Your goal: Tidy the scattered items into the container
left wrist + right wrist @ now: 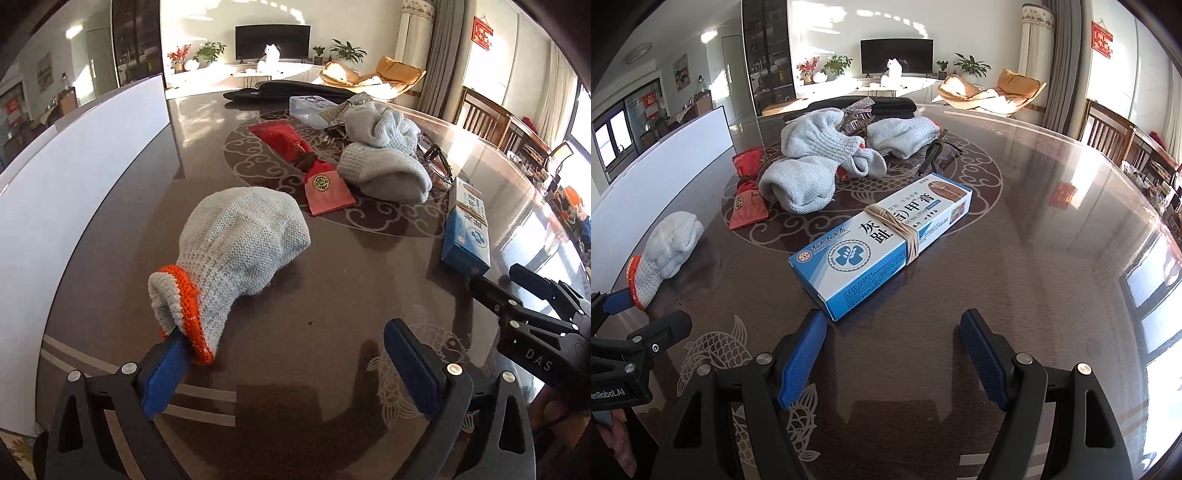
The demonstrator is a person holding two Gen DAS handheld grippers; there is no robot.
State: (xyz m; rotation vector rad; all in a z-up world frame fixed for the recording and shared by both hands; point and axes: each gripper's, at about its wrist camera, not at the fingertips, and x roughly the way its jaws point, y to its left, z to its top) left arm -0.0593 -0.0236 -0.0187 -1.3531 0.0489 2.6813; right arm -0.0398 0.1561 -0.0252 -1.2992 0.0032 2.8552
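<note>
A grey knit glove with an orange cuff [236, 251] lies on the brown table; its cuff drapes over the left finger [166, 373] of my open left gripper [291, 369]. It also shows in the right wrist view [665, 247]. My right gripper [894, 354] is open and empty, just short of a blue-and-white box bound with a rubber band [882, 236]. More grey gloves [812, 162], a red packet [748, 199] and black glasses [934, 155] lie further back. The white container wall [74, 177] stands at the left.
A clear plastic box [310, 107] and a black bag [295, 90] sit at the table's far end. Wooden chairs [1108, 125] stand at the right. The right gripper's body [546, 317] shows at the right of the left wrist view.
</note>
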